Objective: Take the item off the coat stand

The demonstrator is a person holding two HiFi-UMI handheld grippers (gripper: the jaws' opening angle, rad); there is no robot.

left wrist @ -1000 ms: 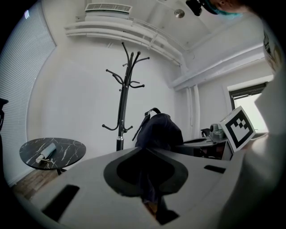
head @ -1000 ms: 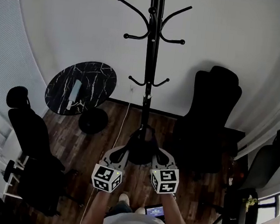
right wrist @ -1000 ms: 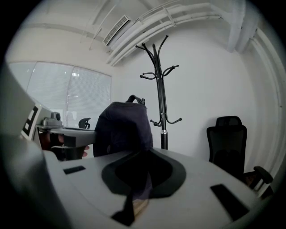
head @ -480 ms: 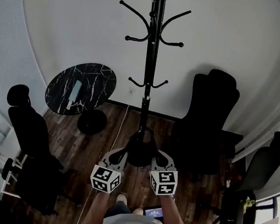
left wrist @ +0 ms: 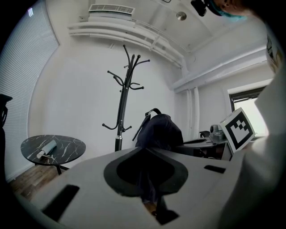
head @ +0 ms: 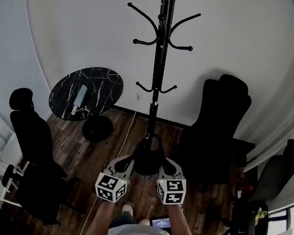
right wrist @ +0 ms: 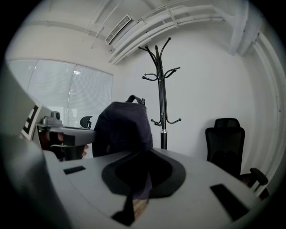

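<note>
Left gripper [head: 127, 162] and right gripper [head: 165, 166] were each clamped on dark fabric of bag [head: 148, 152], one on either side. Bag, probably backpack, was off coat stand [head: 157, 68], held between grippers in front of pole, well below hooks. Black chair [head: 217, 127] stood right of stand.

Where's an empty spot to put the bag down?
Bare wood floor lies between the left chair, the table foot and the bag. The table top is free to the right of the pale thing on it. The right side is crowded: a big chair and a corner chair stand close together.
</note>
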